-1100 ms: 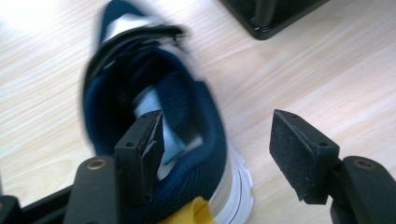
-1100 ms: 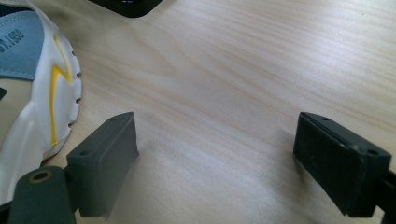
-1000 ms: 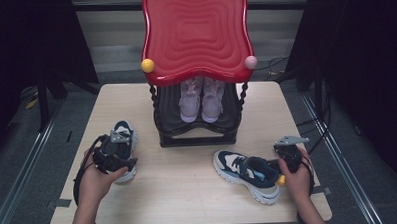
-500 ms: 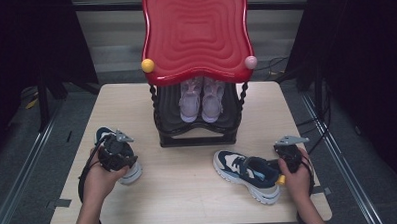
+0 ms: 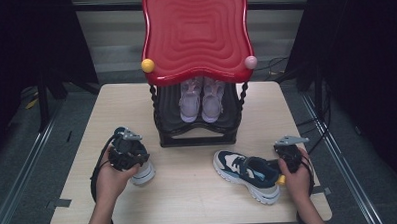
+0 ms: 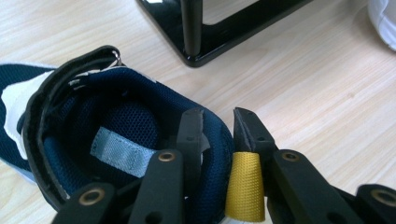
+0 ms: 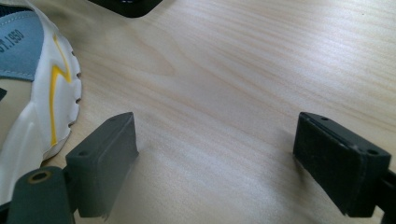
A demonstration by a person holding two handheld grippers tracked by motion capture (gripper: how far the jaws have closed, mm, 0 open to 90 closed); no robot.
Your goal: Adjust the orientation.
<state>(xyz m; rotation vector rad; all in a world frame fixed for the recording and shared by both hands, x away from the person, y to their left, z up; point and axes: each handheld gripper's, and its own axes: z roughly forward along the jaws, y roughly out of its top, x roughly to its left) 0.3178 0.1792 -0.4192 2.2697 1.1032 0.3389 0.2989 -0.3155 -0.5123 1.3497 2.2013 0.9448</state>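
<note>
Standing at the table's far middle: a black rack under a red top, holding pink shoes. Lying left of the rack, toe pointing away from it, heel collar pinched: navy-and-white sneaker, left gripper having just closed. Right gripper gaping over bare wood beside the second sneaker.

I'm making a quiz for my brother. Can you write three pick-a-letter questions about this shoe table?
1. Where are the pink shoes?
A. on the floor
B. on the black rack's shelf, under the red top
C. on the table's front edge

2. How many shoes are in the high view?
A. two
B. four
C. six

3. What is the left hand-held gripper doing?
A. clamped on the navy sneaker's heel
B. wide open over bare table
C. holding the rack

Answers: B, they stand together inside the rack; B, two pink, two navy-and-white; A, its jaws have just closed, pinching the heel collar.
</note>
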